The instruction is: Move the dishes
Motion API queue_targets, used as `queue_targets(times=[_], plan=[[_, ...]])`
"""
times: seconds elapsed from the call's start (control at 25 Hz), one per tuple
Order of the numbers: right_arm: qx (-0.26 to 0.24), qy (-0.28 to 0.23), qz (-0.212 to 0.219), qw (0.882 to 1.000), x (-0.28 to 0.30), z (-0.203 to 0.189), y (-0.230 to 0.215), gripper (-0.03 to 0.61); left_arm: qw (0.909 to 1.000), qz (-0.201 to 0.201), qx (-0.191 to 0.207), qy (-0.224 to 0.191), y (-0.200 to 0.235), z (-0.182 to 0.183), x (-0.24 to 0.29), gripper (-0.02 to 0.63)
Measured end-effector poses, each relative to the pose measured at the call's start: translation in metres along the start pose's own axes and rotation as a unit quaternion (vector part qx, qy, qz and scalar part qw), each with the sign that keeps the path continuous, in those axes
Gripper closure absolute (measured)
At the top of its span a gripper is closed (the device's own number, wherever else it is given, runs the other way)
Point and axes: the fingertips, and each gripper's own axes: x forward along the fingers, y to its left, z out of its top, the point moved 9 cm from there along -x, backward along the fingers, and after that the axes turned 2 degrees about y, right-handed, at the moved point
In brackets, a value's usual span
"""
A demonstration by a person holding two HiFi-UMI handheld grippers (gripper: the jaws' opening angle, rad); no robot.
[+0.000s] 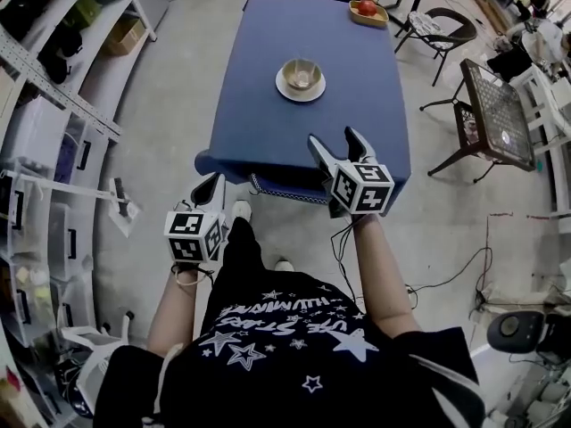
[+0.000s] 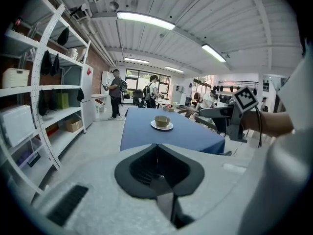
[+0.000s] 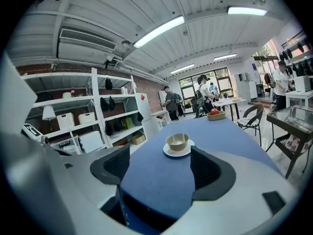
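Note:
A tan bowl (image 1: 302,73) stands on a white plate (image 1: 301,91) in the middle of the blue table (image 1: 259,43). My right gripper (image 1: 335,139) is open over the table's near edge, well short of the plate, with nothing between its jaws. In the right gripper view the bowl (image 3: 177,142) and plate (image 3: 178,152) lie ahead, beyond the gap of the right gripper (image 3: 161,165). My left gripper (image 1: 212,182) hangs shut and empty below and left of the near table corner. From the left gripper (image 2: 157,148) the bowl (image 2: 162,121) looks far off.
A wooden bowl with a red apple (image 1: 367,11) sits at the table's far right corner. White shelving (image 1: 53,141) lines the left side. A glass-topped side table (image 1: 493,114) and a black chair (image 1: 439,27) stand to the right. Cables (image 1: 464,270) trail on the floor. People (image 2: 116,93) stand far behind.

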Motion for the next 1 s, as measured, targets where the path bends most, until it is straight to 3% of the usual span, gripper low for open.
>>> queue_targets(times=[0.52,1.0], plan=[[-0.015,0.025,-0.091,0.995,0.133,0.037,-0.023,0.215,0.9956,-0.087,0.032,0.01,0.104,0.085,0.143,0.594],[-0.025,0.049,-0.135,0.989,0.222,0.055,-0.039,0.216,0.9902,-0.13,0.04,0.031,0.157,0.115,0.207,0.594]])
